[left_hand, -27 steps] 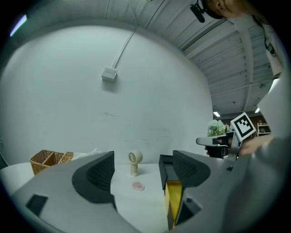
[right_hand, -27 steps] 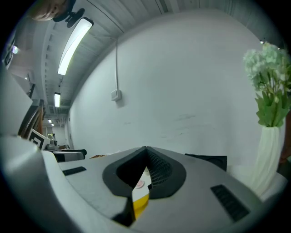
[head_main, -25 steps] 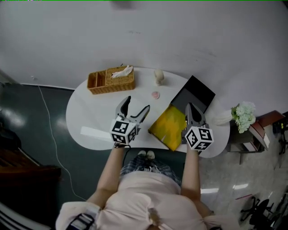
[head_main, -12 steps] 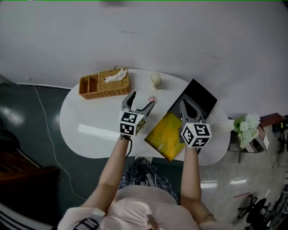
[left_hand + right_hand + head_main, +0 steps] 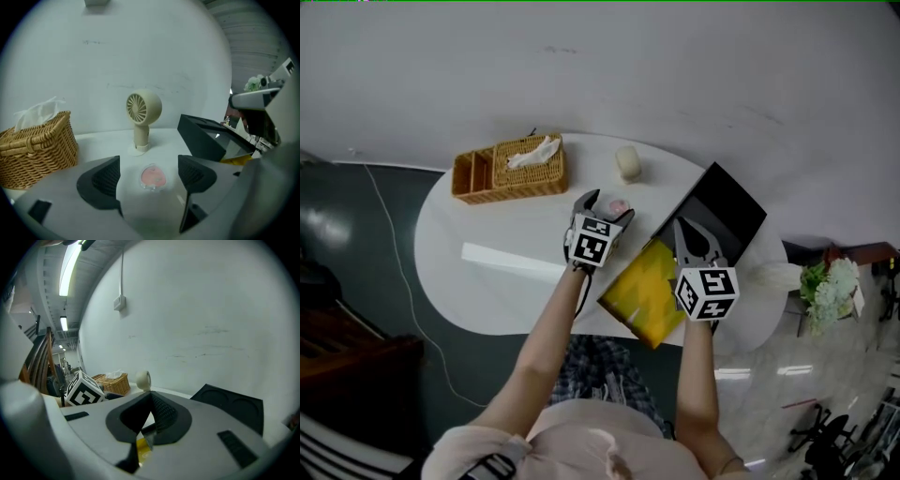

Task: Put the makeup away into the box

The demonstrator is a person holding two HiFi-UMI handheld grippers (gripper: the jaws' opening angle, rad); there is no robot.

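Observation:
A small round pink compact (image 5: 618, 204) lies on the white table (image 5: 487, 234), left of the box. In the left gripper view the compact (image 5: 152, 177) sits on the tabletop between the jaws of my left gripper (image 5: 149, 173), which stand open on either side without touching it. The box (image 5: 647, 286) shows a yellow inside, and its black lid (image 5: 722, 211) is raised at the back. My right gripper (image 5: 686, 232) is at the box's near-right rim. Its jaws (image 5: 149, 401) are closed on a thin dark edge, with yellow showing below.
A wicker basket (image 5: 511, 169) with a tissue box stands at the table's back left. A small cream fan (image 5: 627, 162) stands upright just behind the compact. Right of the table is a side stand with white flowers (image 5: 830, 281). A wall rises behind the table.
My left gripper has moved forward and to the right, from the table's front to the compact, which it now straddles. The right gripper has stayed at the box.

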